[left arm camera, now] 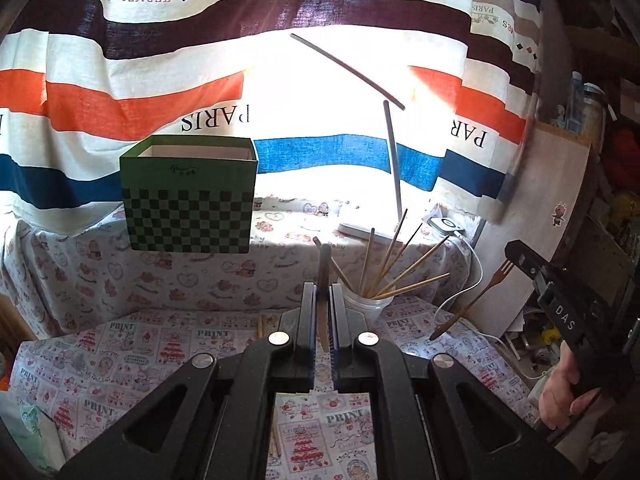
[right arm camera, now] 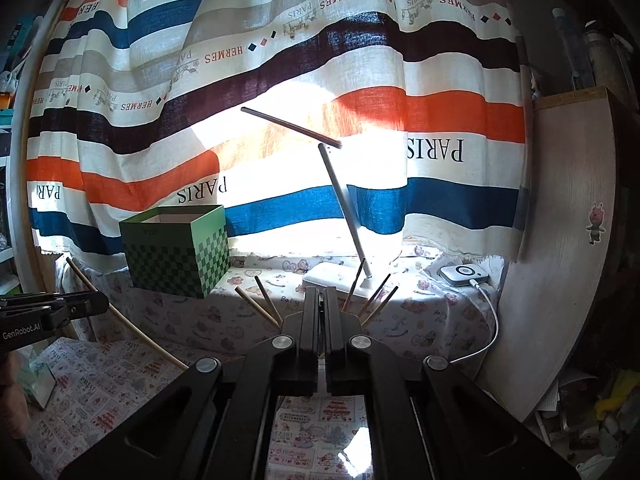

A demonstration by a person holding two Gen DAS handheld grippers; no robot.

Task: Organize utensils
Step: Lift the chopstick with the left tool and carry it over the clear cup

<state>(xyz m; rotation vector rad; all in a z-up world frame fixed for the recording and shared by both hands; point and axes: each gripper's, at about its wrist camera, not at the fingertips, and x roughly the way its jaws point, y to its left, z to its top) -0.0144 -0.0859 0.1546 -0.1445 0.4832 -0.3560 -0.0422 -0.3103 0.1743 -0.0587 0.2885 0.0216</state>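
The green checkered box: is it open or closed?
Open: the green checkered box has no lid on top, and its pale inner walls show.

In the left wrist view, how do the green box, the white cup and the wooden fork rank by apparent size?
1. green box
2. white cup, partly hidden by the gripper
3. wooden fork, long but thin; nearer the camera, so unsure
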